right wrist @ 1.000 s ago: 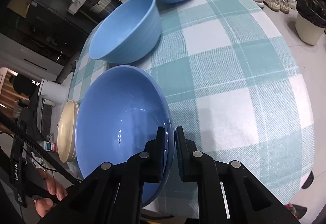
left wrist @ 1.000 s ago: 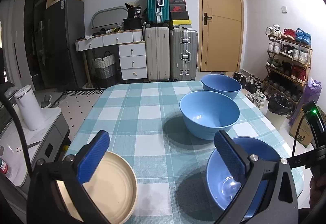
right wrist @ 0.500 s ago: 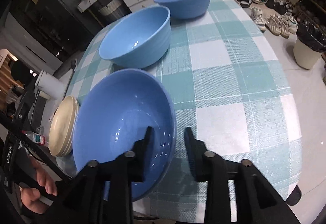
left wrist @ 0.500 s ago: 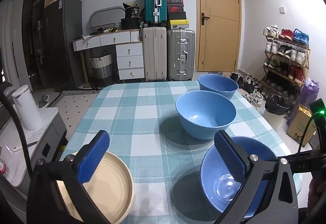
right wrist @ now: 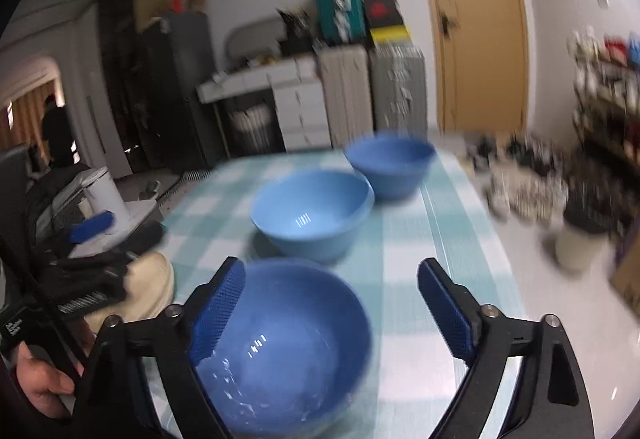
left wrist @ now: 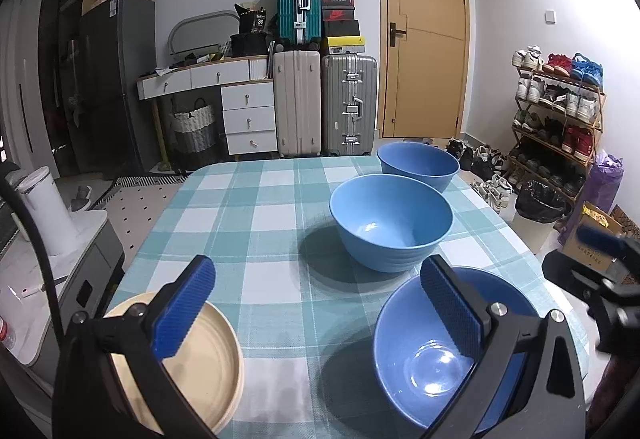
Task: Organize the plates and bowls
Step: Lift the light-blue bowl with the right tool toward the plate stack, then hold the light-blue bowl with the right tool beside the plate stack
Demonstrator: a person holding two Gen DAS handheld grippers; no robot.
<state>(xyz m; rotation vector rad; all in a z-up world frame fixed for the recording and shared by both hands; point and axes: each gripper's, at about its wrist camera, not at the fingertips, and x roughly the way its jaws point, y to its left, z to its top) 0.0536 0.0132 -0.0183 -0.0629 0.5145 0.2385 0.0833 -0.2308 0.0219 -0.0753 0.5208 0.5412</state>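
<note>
Three blue bowls stand in a row on the checked tablecloth (left wrist: 248, 207): the near bowl (left wrist: 432, 351) (right wrist: 280, 351), the middle bowl (left wrist: 390, 223) (right wrist: 312, 215) and the far bowl (left wrist: 418, 163) (right wrist: 390, 167). A cream plate (left wrist: 208, 367) (right wrist: 148, 279) lies at the front left. My left gripper (left wrist: 316, 279) hovers open over the table's front, between the plate and the near bowl, holding nothing. My right gripper (right wrist: 332, 279) is above the near bowl, its jaws opening wide. The bowl sits low under its left finger, and no pad presses on it. The right wrist view is blurred.
Beside the table's right side are a bin (left wrist: 540, 199) and a shoe rack (left wrist: 560, 107). A white appliance (left wrist: 48, 211) stands on a low unit to the left. Suitcases (left wrist: 324, 103) and a door line the far wall. A hand (right wrist: 40, 383) grips the left tool.
My right gripper let go of the near bowl's rim, opened wide, rose and rolled level. The bowl now rests flat on the cloth. The left gripper stayed put.
</note>
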